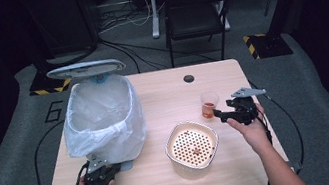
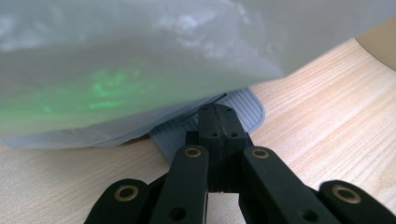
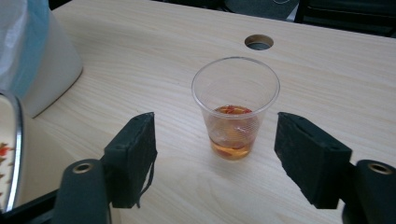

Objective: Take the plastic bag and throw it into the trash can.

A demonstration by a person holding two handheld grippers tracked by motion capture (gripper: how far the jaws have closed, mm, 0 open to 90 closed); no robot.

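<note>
A large digit "6" [image 1: 54, 111] is marked in dark strokes on the grey floor mat [image 1: 19, 147], just left of the tabletop's [image 1: 162, 93] far left corner in the high view. Yellow-and-black hazard stripes [image 1: 53, 89] edge the dark base plates standing on the floor beyond the tabletop, one on the left and one on the right [image 1: 254, 38]. No other writing, label or brand can be read.
</note>
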